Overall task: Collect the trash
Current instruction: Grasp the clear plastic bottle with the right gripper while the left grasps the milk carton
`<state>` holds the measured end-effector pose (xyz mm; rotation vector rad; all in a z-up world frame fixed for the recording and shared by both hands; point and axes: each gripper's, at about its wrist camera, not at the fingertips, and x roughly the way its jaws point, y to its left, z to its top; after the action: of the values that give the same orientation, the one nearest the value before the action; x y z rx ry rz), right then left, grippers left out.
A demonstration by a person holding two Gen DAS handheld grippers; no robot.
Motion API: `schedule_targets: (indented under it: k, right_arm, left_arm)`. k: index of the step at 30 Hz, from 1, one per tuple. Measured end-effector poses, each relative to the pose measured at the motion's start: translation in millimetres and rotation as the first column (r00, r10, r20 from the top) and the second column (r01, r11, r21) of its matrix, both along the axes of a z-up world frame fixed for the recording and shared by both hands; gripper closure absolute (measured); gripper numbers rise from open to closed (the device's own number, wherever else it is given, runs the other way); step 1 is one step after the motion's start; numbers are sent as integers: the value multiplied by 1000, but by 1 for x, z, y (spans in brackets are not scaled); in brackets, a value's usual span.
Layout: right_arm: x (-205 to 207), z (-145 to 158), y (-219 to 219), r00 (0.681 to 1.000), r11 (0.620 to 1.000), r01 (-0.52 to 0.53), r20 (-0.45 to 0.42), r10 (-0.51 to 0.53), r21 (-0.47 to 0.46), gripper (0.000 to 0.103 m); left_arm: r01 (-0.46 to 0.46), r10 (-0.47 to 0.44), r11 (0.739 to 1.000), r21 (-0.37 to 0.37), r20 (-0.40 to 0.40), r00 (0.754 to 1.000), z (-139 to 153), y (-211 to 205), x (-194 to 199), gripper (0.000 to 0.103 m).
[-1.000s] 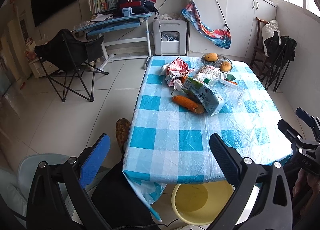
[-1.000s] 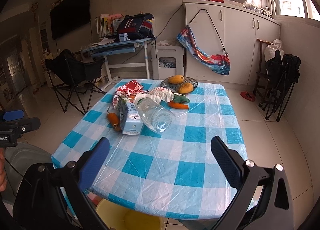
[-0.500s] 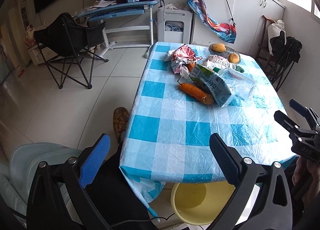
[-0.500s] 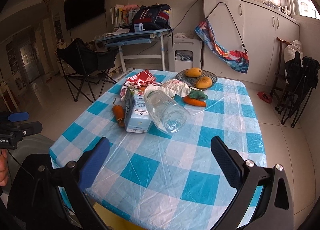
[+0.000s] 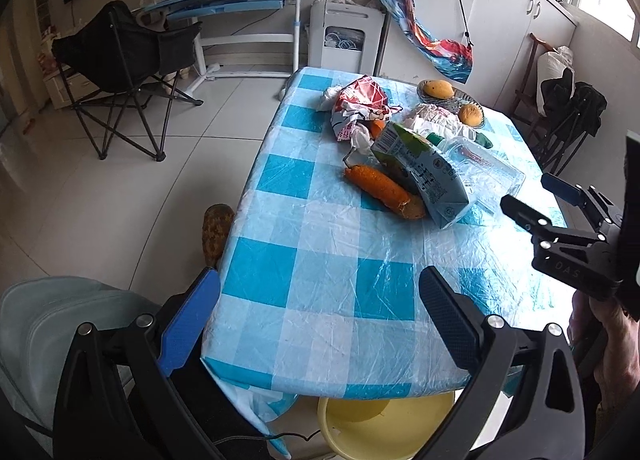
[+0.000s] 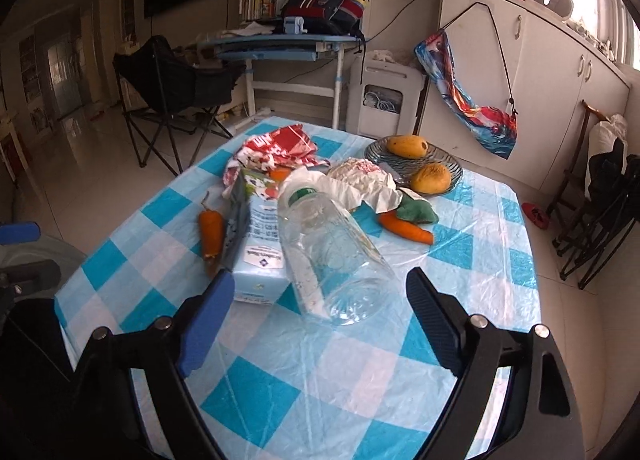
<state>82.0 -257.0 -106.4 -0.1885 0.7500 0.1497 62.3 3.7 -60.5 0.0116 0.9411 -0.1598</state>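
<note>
A clear plastic bottle (image 6: 332,256) lies on its side on the blue-checked table (image 6: 460,260), beside a milk carton (image 6: 256,236). Around them are two carrots (image 6: 211,234), a red-and-white wrapper (image 6: 276,149) and crumpled white paper (image 6: 360,179). My right gripper (image 6: 320,280) hovers just before the bottle's base. Its jaws are closing, and the pads (image 6: 208,308) do not touch the bottle. My left gripper (image 5: 318,280) stands open over the table's near edge with nothing between its fingers. The left wrist view also shows the carton (image 5: 420,175), the bottle (image 5: 480,167) and the right gripper (image 5: 528,193).
A yellow basin (image 5: 384,424) sits on the floor under the table's near edge. A glass plate (image 6: 380,151) with two mangoes stands at the far side. A black folding chair (image 5: 120,71), a desk (image 5: 224,3) and white cabinets (image 6: 540,79) stand beyond.
Both grippers have come closer to the table and lower. The bottle and carton now loom larger in the right wrist view, and the right jaws stand slightly narrower.
</note>
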Motion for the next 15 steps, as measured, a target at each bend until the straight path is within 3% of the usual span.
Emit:
schedule_targets:
  k: [5,8,11,15]
  right_arm:
    - [16,-19,5,999,983,-23,-32,17,-181,19]
    - [27,-29,5,998,977,-41,-61,29,-208,29]
    - [33,-35,-3,996,989,-36,-89,23,-146,37]
    - [27,-31,-33,992,995,8,-123,5,102,40]
  left_arm:
    - [25,-25,1000,-5,1,1000,1,-15,9,7]
    - [31,-31,999,-9,5,1000,3,-21,15,7]
    - [37,-37,999,-5,1,999,1,-28,20,7]
    - [51,-51,999,-10,-8,999,-3,-38,26,7]
